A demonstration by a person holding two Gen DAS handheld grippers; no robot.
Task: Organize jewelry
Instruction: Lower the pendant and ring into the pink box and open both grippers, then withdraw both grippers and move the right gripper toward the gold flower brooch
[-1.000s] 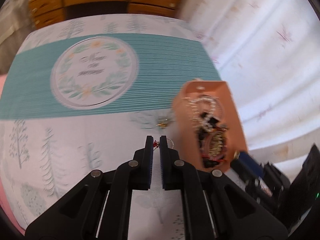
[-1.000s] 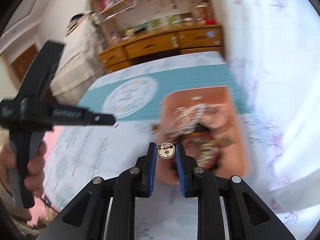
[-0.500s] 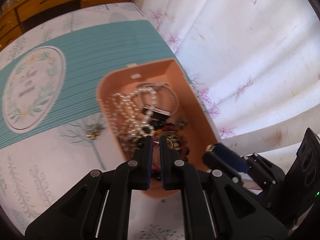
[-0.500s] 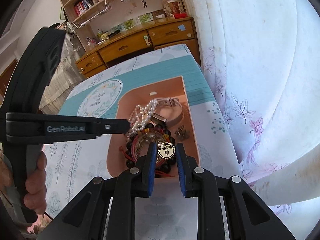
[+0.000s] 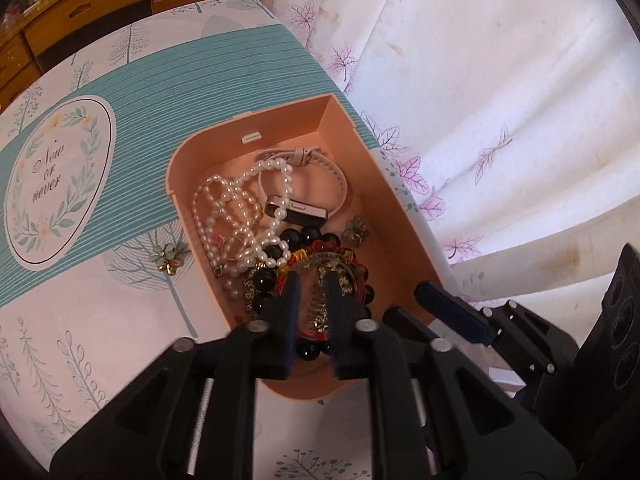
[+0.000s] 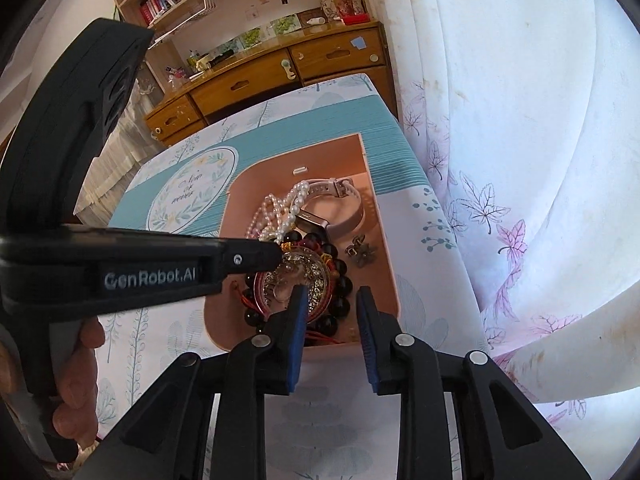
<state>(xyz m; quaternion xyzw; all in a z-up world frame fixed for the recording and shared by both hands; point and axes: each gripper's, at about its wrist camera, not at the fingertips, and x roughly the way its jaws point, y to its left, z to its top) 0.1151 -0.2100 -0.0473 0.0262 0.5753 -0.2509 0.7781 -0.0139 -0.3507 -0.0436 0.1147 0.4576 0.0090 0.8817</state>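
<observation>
A peach tray holds a pearl necklace, a pink-strapped watch, black bead bracelets, red cord and gold pieces. My left gripper hangs over the near part of the pile. Its jaws are opening and nothing is between the pads. My right gripper is over the tray's near end, jaws opening, also with nothing between them. Its blue pad shows in the left wrist view. A small flower earring lies on the cloth left of the tray.
The table's cloth has a teal striped band and a round "Now or never" emblem. A white leaf-print curtain hangs close along the right edge. Wooden drawers stand behind the table. A person's hand grips the left handle.
The left gripper swung from the bare cloth to above the tray and its jaws parted. The right jaws spread too, and the gold brooch they held is gone from between them.
</observation>
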